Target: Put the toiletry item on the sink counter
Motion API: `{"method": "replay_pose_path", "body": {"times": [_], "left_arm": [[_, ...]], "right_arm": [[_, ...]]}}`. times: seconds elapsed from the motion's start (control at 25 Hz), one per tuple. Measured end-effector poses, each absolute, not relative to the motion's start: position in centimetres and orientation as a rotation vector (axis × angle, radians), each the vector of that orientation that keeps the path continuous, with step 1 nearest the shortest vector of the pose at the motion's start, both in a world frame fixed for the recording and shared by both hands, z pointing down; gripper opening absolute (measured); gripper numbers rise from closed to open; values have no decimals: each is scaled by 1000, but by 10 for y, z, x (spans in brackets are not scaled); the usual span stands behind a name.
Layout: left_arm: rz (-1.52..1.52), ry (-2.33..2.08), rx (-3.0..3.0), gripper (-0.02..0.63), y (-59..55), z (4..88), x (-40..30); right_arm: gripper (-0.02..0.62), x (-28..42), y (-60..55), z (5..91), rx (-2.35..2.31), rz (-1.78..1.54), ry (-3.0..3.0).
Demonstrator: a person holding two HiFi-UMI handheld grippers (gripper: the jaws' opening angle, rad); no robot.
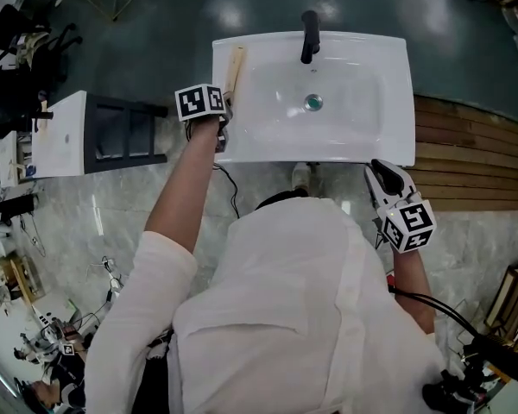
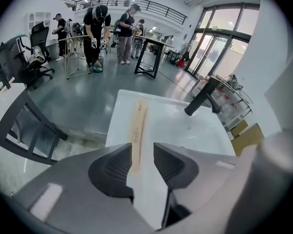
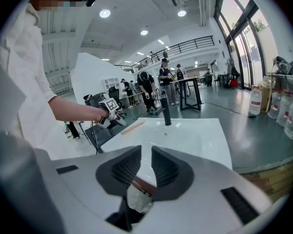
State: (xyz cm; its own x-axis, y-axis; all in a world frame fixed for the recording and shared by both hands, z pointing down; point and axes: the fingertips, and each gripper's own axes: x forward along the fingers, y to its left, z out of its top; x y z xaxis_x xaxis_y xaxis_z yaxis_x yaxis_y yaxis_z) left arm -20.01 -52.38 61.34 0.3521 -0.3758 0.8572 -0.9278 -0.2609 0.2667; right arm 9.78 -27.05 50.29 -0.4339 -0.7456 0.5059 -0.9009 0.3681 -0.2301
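In the head view we see the long, flat, pale tan toiletry stick (image 1: pixel 236 69) lying on the left rim of the white sink counter (image 1: pixel 397 141), beside its basin (image 1: pixel 350 93) with a round drain (image 1: pixel 312 103); the left gripper view shows our left gripper (image 2: pixel 142 149) with jaws apart astride the stick's near end, and the right gripper view our right gripper (image 3: pixel 146 152) parted and empty.

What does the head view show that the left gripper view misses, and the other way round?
Only the head view shows the drain, the right gripper and the wooden slats on the floor. Only the left gripper view shows the left gripper with its jaws apart, and people at tables behind. Both show the white sink, its black faucet and the beige toiletry item lying on the left rim.
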Motion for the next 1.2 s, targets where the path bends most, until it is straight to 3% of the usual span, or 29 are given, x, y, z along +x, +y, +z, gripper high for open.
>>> {"method": "replay_pose_path", "body": {"times": [0.48,0.64,1.2], "left_arm": [[746,-1188,2039,112,-428,534,-162],[716,-1165,2108,6,-364,523,-128],[509,-590,2397,5,-92,463,-22]], "right_arm": [[26,103,-220,488,1357,600,-2407],[12,114,-186,490,1299,560,-2440],[6,83,-57,499,1017,529,-2499]]}}
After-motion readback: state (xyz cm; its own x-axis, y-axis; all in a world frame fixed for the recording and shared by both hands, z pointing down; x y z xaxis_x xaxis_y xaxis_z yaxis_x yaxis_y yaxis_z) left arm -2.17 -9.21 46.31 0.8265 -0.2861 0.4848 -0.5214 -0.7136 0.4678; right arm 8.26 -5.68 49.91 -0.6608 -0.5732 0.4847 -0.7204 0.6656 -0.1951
